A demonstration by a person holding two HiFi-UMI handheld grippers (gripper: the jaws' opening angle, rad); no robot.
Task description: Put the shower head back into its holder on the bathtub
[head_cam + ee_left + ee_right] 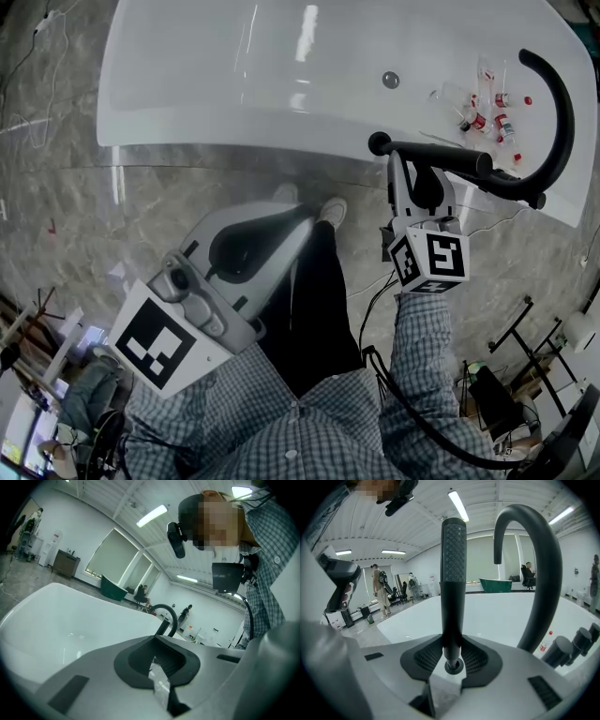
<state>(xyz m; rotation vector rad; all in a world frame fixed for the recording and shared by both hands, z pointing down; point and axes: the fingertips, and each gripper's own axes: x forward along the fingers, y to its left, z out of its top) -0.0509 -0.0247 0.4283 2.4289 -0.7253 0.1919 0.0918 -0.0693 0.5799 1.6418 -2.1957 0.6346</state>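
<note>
- The right gripper [420, 176] has its jaws clamped on the shower head [466, 165], a slim black stick with a dimpled face.
- The grip sits at the handle's lower end, and the round connector end pokes out just past the pads.
- From above, the shower head lies crosswise over the near right rim of the white bathtub [234, 84]. Its right end is close by the foot of the curved black faucet [565, 112].
- I cannot tell from here where its holder is. Two dark knobs [562, 649] stand on the rim to the right of the faucet.
- The left gripper [298, 223] hangs low and to the left over the grey marble floor [141, 197], well apart from the tub. Its jaws are drawn together with nothing between them.
- Small red-capped bottles [483, 117] lie scattered inside the tub at the far right, near the faucet.
- The person's checked sleeve [427, 375] runs up to the right gripper.
</note>
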